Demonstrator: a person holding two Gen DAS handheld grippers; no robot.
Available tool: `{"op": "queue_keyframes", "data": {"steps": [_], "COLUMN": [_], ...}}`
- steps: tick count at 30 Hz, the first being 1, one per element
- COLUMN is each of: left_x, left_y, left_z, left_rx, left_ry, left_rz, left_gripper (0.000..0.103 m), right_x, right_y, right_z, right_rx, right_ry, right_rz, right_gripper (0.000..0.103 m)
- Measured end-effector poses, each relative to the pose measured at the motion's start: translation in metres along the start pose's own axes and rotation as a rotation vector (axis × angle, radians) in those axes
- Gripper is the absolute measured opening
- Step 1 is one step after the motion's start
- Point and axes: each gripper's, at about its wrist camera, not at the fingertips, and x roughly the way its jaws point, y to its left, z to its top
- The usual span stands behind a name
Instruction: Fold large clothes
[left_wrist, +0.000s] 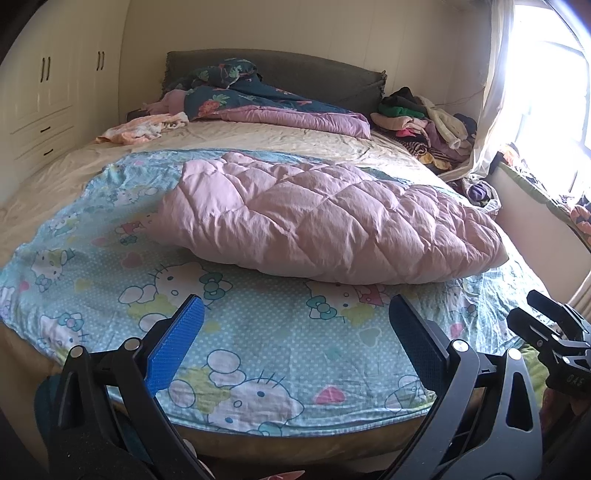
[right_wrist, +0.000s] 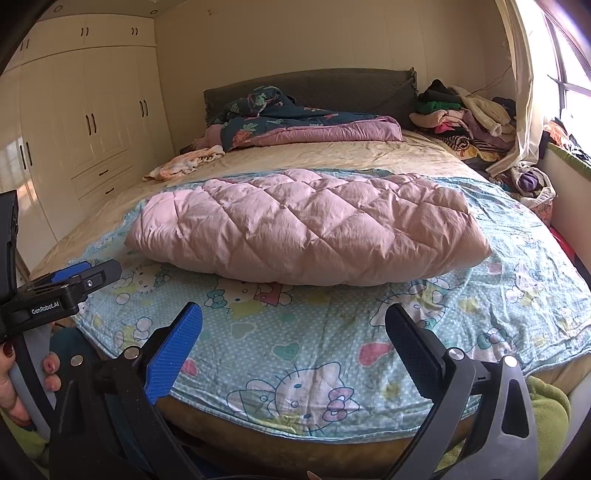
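A pink quilted garment (left_wrist: 325, 221) is lying folded into a puffy bundle on a light-blue cartoon-print sheet (left_wrist: 258, 332), which is spreading over the near half of the bed (left_wrist: 55, 177). The bundle is sitting toward the right of the sheet, its right end (left_wrist: 491, 251) reaching close to the bed's right side, while its near edge is leaving a broad bare band of sheet between it and the near bed edge (right_wrist: 295, 432). More open sheet is showing to the bundle's left.

The left gripper (left_wrist: 295, 332) is hovering above the near edge of the bed with its tongs spread wide apart and nothing between them. The right gripper (right_wrist: 293, 332) is hovering likewise, tongs wide apart and empty, just beside the left one. A hand (right_wrist: 22, 373) is gripping the left tool's handle at the left of the right wrist view.

Far across the bed, a dark floral duvet (right_wrist: 295, 125) is lying against the headboard (right_wrist: 332, 88), and a pile of clothes (right_wrist: 461, 118) is crowding the far right corner. White wardrobes (right_wrist: 92, 129) are lining the left wall.
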Motion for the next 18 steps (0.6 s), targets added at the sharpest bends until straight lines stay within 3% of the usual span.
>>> {"op": "queue_keyframes", "data": {"steps": [18], "left_x": [-0.0005], "left_y": [0.0011], "left_z": [0.0008], "left_rx": [0.001], "left_ry": [-0.002], "left_rz": [0.008], "left_gripper": [0.094], "right_x": [0.0006], "right_y": [0.0007], "right_z": [-0.0005], "right_rx": [-0.011], "right_ry": [0.008], "right_rz": [0.0], "right_gripper": [0.099]}}
